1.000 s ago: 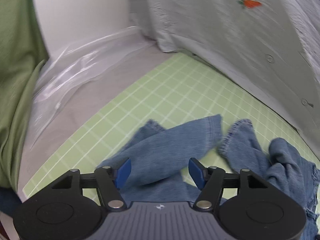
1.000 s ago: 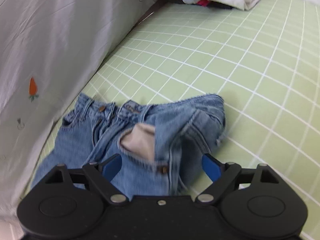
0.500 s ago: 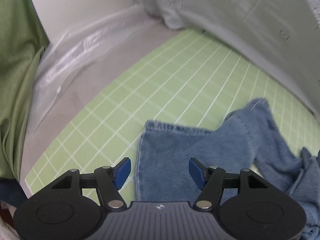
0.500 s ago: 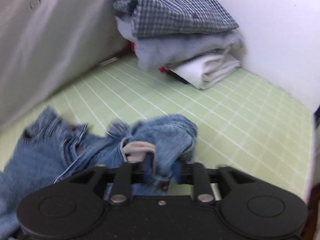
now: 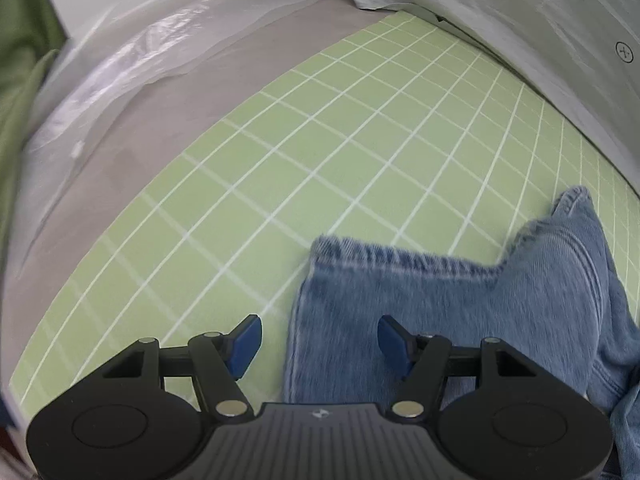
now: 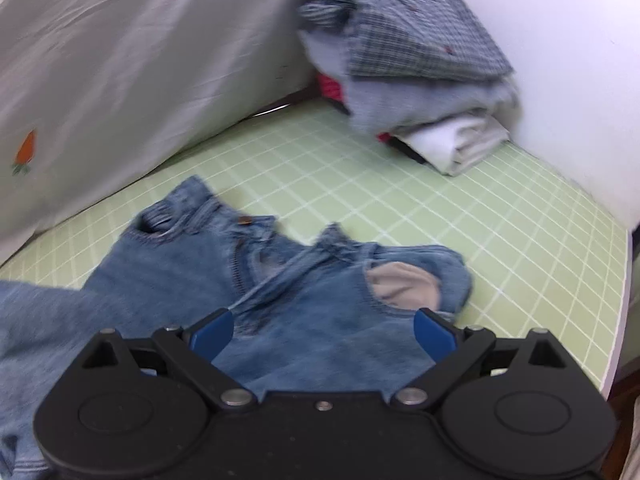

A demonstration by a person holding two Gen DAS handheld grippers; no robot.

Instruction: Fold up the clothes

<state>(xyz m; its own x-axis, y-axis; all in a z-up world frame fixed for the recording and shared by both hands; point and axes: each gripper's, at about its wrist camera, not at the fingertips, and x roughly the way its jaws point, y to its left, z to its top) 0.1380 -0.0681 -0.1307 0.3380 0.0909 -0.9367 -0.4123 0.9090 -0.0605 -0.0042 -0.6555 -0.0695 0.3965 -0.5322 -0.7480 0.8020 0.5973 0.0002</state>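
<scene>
Nearby, folded clothes (image 6: 412,64) stack against the wall (image 6: 540,40) — well beyond jeans (image 6: 280,280).

Beneath me lies a green grid mat (image 5: 320,128) on a grey tabletop (image 5: 172,120). At eleven o'clock crinkles clear plastic sheeting (image 5: 132,52). A white cloth backdrop (image 6: 120,60) with a carrot motif (image 6: 25,152) rises at ten o'clock; white wall (image 6: 560,40) at two.

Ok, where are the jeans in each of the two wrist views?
Left wrist: the jeans, a leg hem, lower right, partly between the left gripper fingers.
Right wrist: jeans, waistband end, lower centre and left, above the opening right gripper.
Shared landmark: the green grid mat.
</scene>
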